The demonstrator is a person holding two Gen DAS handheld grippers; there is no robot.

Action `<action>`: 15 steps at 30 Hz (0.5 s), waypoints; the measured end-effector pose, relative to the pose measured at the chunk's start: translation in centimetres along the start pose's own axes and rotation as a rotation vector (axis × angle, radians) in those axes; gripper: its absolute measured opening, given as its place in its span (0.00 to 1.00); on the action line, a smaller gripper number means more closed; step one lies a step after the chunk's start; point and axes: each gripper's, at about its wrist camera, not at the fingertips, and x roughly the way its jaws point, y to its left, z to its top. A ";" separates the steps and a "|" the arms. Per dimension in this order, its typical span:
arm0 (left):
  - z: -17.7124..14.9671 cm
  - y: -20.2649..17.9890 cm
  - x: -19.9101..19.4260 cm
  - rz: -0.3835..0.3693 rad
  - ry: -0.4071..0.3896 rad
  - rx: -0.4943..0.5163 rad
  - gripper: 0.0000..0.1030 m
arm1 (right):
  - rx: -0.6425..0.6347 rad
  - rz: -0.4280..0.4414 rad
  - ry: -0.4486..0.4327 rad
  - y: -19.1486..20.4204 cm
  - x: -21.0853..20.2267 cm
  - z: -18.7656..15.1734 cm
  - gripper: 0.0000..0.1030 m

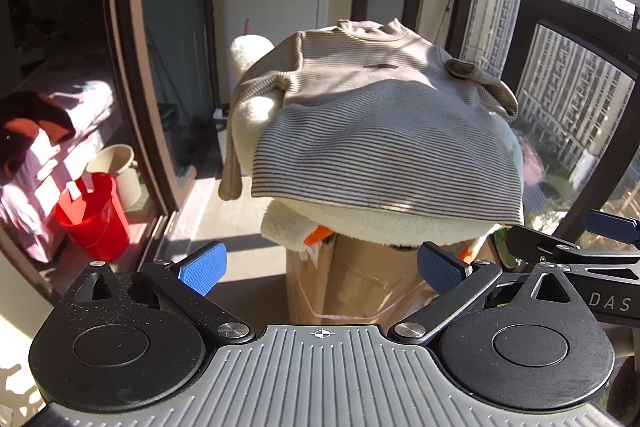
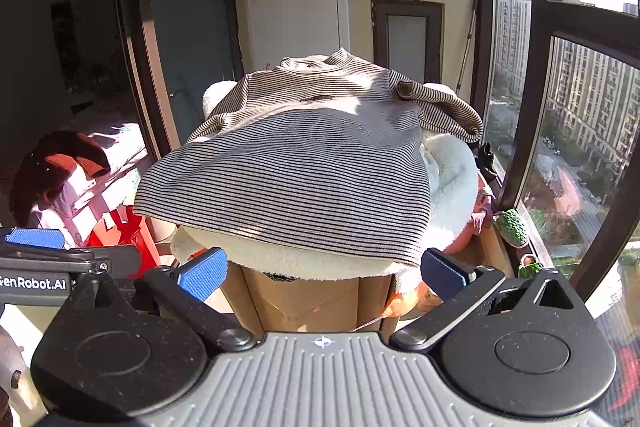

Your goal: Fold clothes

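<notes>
Left gripper (image 1: 320, 269), right gripper (image 2: 322, 273): jaws spread wide, holding nothing, both just short of shirt hem. Striped shirt (image 1: 376, 123) draped flat over white fleece (image 1: 360, 223) atop cardboard box (image 1: 352, 279). Risks: pinching fleece along with hem; tugging, sliding shirt off box; dangling sleeve (image 1: 232, 151) dragging crooked.

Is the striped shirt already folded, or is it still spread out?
Mostly spread. The striped shirt lies flat over the white plush; only one sleeve is turned in, the other sleeve hangs down.
</notes>
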 end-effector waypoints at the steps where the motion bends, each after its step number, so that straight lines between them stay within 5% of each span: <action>1: 0.2 0.0 0.3 -0.003 0.002 0.002 1.00 | 0.002 -0.002 0.003 -0.2 0.3 0.1 1.00; 8: 2.5 -0.2 3.9 -0.062 0.025 0.011 1.00 | 0.023 -0.044 0.015 -1.8 3.0 1.2 1.00; 15: 6.9 0.8 8.0 -0.201 -0.021 -0.023 1.00 | 0.052 -0.088 0.026 -7.3 6.8 4.2 1.00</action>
